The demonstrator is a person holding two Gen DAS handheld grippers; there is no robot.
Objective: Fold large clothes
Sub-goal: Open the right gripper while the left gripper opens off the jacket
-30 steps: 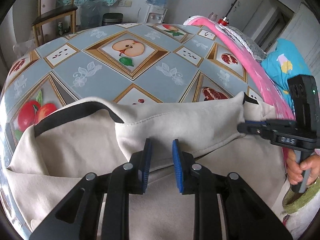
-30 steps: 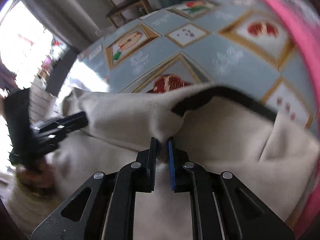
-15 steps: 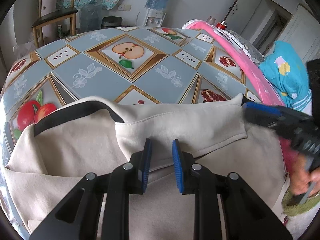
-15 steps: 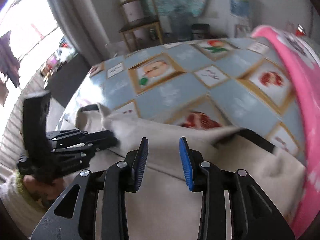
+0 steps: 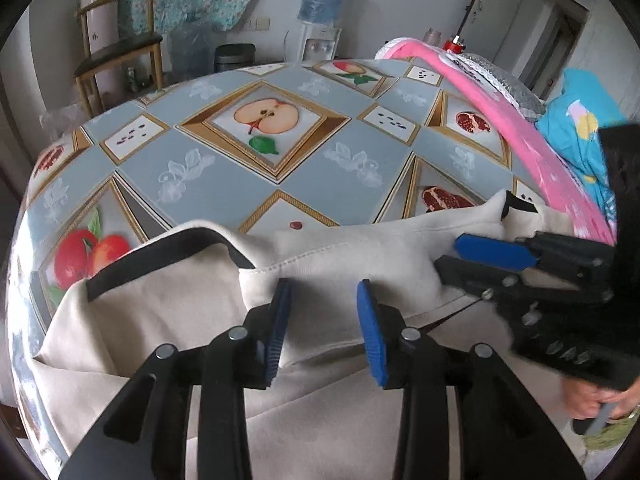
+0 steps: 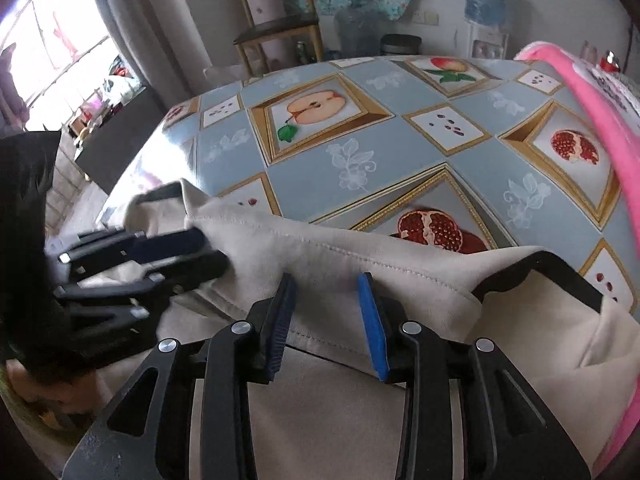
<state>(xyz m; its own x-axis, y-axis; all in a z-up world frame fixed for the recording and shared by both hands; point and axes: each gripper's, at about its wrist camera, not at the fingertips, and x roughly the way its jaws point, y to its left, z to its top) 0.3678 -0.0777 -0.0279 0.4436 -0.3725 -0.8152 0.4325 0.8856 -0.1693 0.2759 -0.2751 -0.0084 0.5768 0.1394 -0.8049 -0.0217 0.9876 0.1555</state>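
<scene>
A large beige garment with black trim lies bunched on the near part of the fruit-patterned table. My left gripper hovers over its folded hem. The jaws are opening, the hem lies between the blue pads, and neither pad presses on it. My right gripper stands open over the same stitched hem, farther right, with no pad pressing on the cloth. Each gripper shows in the other's view: the right gripper comes in from the right, the left gripper from the left, both tips close to the fold.
A pink tub rim runs along the table's right side, with blue cloth beyond it. A person's hand grips the right handle. A wooden chair, a bin and a water dispenser stand behind the table.
The right gripper let go of the fold it pinched, opened, and shifted along the hem toward the left gripper. The left gripper's jaws widened. The garment stayed on the table.
</scene>
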